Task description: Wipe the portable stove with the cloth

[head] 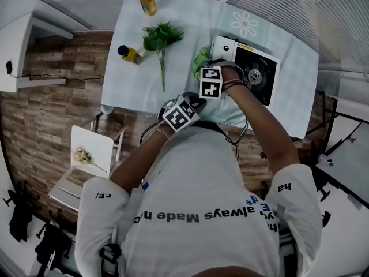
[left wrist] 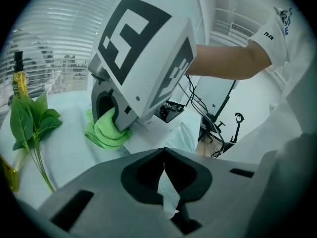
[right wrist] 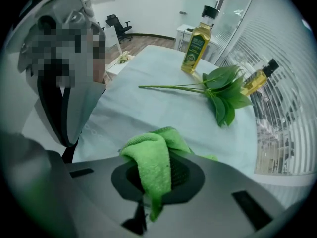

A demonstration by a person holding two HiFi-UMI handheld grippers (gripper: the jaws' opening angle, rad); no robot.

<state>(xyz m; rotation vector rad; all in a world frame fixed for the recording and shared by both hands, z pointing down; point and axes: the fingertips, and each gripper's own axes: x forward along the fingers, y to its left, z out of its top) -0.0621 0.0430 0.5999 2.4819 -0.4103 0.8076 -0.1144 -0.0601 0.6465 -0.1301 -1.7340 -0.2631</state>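
Observation:
The portable stove [head: 253, 68], white with a black burner top, sits at the right of the table. A green cloth [head: 200, 59] is bunched against the stove's left end. My right gripper [head: 206, 67] is shut on the cloth [right wrist: 153, 165], which folds up between its jaws and hangs over them. In the left gripper view that right gripper [left wrist: 111, 115] presses the cloth [left wrist: 106, 133] down on the tablecloth beside the stove's white side [left wrist: 158, 128]. My left gripper [head: 193, 101] hovers at the near table edge behind the right one, its jaws shut [left wrist: 164, 182] and holding nothing.
A leafy green sprig [head: 161, 39] lies left of the cloth. Two oil bottles [head: 147, 0] [head: 131, 53] stand at the far and left sides of the table [head: 132, 91]. A white chair [head: 86, 154] stands on the wood floor at the lower left.

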